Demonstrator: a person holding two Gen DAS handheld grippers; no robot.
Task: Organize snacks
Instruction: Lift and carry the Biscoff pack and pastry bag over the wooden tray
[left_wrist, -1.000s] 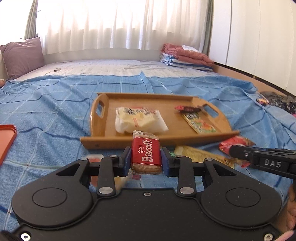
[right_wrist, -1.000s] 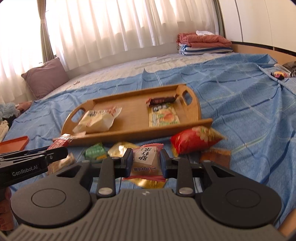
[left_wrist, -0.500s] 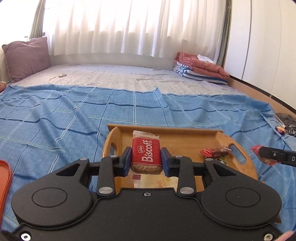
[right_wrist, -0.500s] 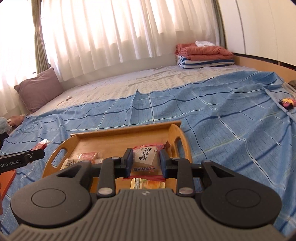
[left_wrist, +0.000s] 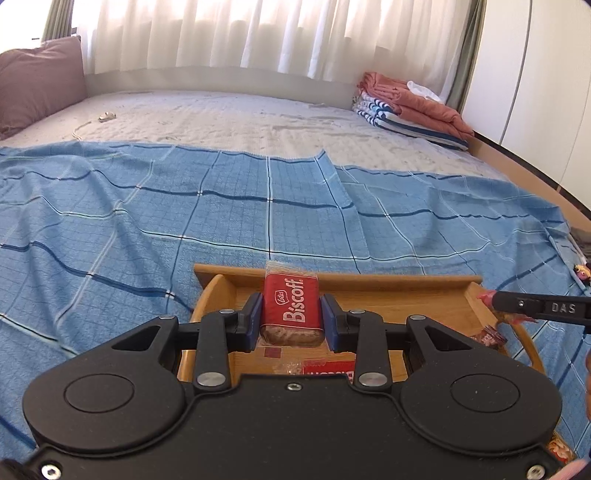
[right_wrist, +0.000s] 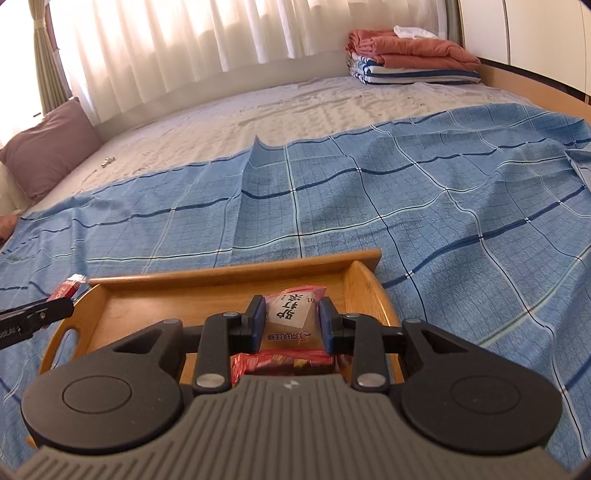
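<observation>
Left gripper (left_wrist: 291, 314) jaws clamp red Biscoff biscuit packet (left_wrist: 291, 308); right gripper (right_wrist: 291, 325) jaws clamp beige printed snack packet (right_wrist: 290, 317); both over wooden handled tray (right_wrist: 229, 280)

"Lotus Biscoff" reads white on the red biscuit packet (left_wrist: 291, 308); "DAS" shows on the black hand-held gripper (left_wrist: 541, 309) alongside; Chinese characters mark the pale packet (right_wrist: 291, 320).

Both handheld tools are matte black with round housings, silver pivot screws and blue finger pads (left_wrist: 254, 317); the right gripper (right_wrist: 291, 322) has a ribbed grey cover, the left gripper (left_wrist: 291, 314) a plain one.
</observation>
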